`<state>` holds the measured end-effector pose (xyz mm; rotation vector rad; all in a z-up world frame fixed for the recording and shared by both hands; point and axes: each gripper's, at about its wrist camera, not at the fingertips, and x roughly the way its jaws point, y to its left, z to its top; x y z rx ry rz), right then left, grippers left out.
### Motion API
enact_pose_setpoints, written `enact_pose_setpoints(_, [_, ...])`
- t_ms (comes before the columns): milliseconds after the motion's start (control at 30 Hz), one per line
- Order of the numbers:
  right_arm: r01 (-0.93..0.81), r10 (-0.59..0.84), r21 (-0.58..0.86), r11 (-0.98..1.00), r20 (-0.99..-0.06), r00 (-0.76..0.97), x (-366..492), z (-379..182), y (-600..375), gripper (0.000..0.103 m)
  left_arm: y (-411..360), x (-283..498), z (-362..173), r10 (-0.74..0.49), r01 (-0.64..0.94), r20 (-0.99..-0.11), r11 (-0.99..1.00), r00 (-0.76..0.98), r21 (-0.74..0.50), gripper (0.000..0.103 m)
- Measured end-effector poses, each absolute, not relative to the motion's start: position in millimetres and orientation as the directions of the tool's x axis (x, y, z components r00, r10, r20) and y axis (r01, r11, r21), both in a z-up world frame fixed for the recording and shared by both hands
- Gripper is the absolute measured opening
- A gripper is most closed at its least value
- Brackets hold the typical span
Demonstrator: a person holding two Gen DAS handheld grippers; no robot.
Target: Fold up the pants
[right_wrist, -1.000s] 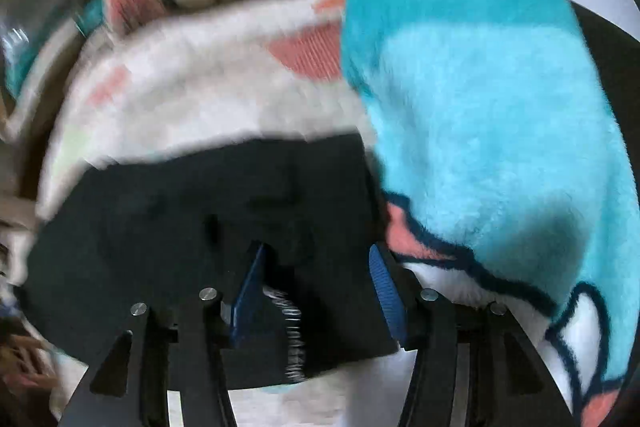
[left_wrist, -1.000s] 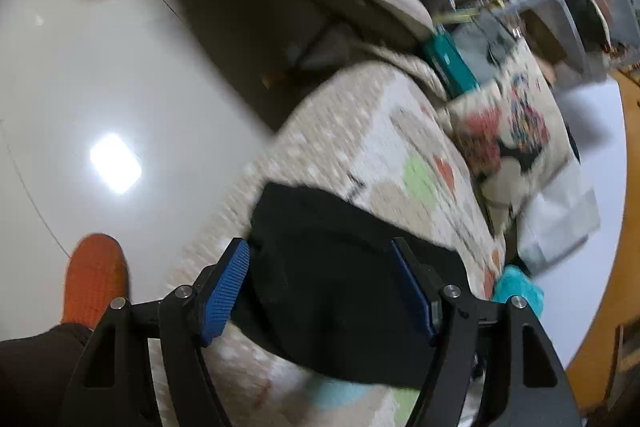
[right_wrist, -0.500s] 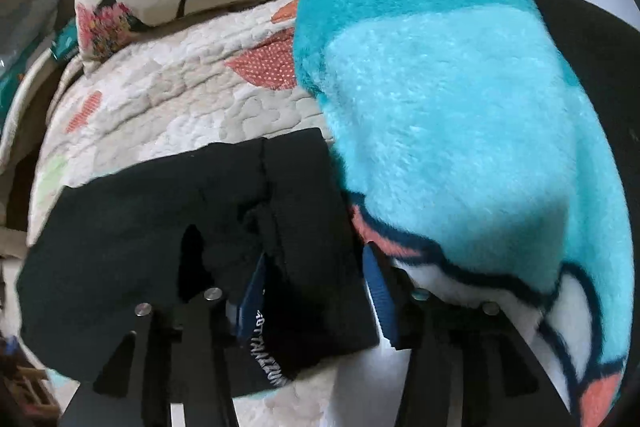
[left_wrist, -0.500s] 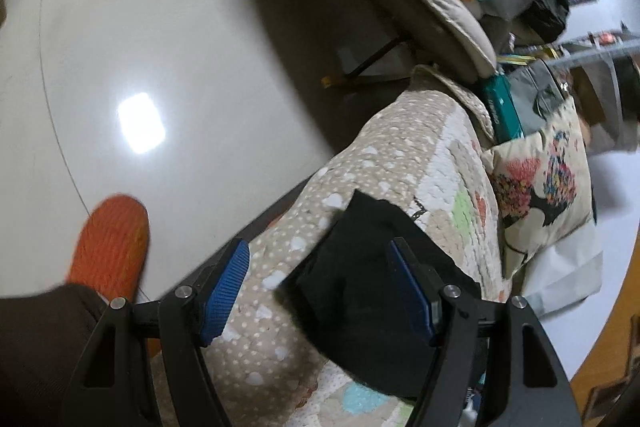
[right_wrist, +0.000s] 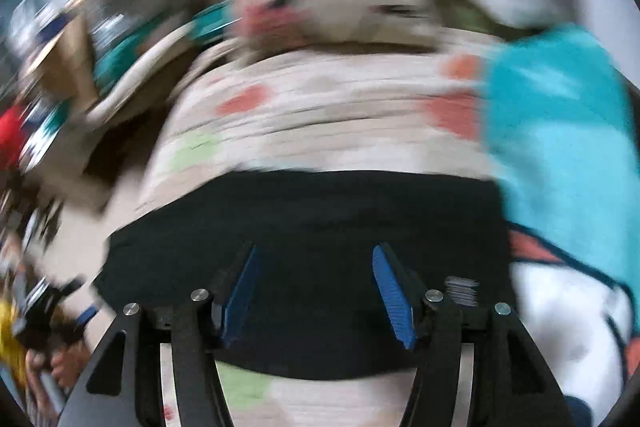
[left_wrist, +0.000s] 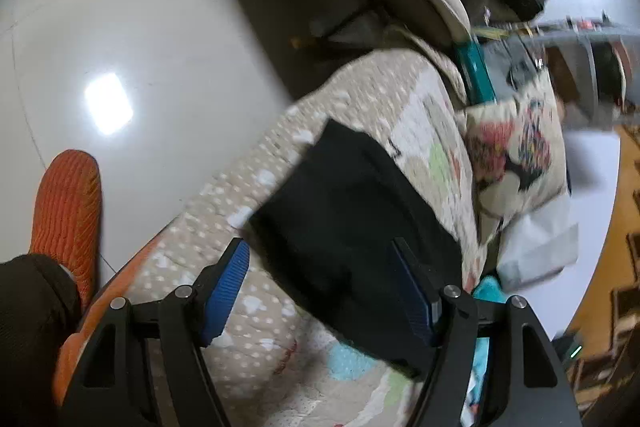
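Both jaws now gape empty, the right gripper [right_wrist: 316,291] having released the black pants [right_wrist: 312,227], which lie compactly folded on the quilt [right_wrist: 320,131], so folding looks finished, the left gripper [left_wrist: 320,291] hovering near.

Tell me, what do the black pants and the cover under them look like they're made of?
Pants: soft matte black fabric, probably a cotton knit; it lies limp with no sheen. Cover: quilted cloth, likely cotton; stitched puffy texture with printed patches.
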<state>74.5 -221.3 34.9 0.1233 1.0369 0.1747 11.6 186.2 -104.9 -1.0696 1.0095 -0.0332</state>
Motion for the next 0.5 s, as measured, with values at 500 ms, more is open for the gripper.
enact_pose_setpoints(500, [-0.694, 0.28, 0.154, 0.704, -0.957, 0.072, 165.8, -37.4, 68.5, 0.063, 167.1, 20.1, -124.8, -0.421, -0.511, -0.726, 0.52, 0.543, -0.684, 0.073])
